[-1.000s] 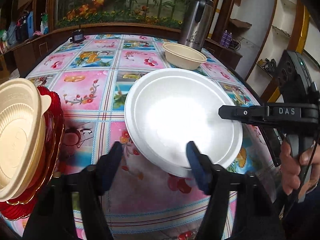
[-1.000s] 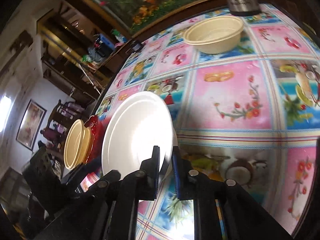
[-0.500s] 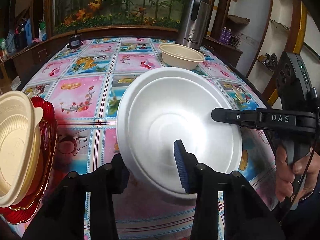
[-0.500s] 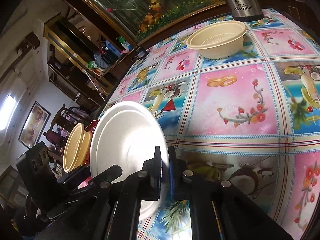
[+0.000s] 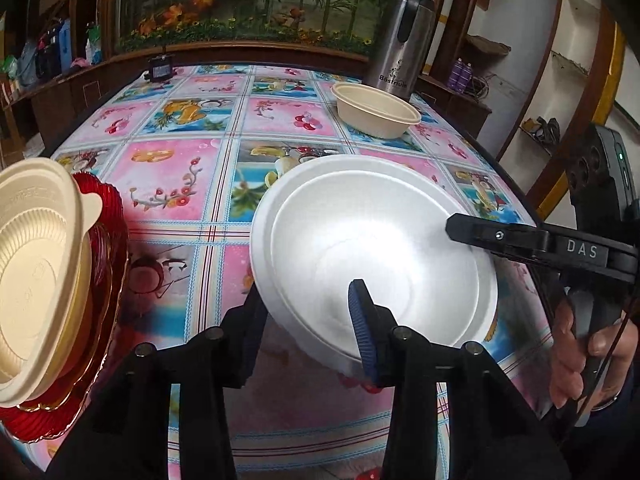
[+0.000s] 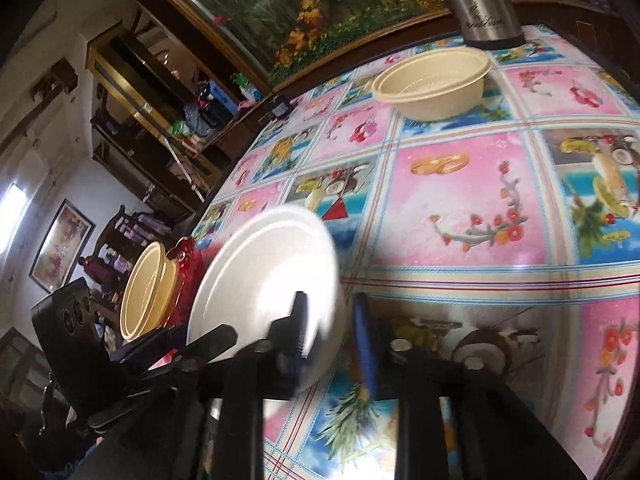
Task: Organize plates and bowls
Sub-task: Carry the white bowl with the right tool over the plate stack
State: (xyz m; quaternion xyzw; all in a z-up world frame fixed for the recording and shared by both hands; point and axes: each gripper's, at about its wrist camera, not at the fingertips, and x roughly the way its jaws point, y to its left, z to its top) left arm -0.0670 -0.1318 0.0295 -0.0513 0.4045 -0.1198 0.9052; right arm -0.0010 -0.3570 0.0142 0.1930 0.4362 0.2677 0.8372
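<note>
White plate: I'm keeping it tilted above the tablecloth.
Left gripper: clamping the plate's near rim, though its jaws are easing wider.
Right gripper: opening — rim between the pads, no longer pinched.
Done: tan bowl sitting on the red plates.
Left: this plate, plus the far bowl — both unsorted.

Soft daylight from a window at left; glare washes out the white plate. Fisheye bending darkens the corners; the right wrist view is motion-blurred.
</note>
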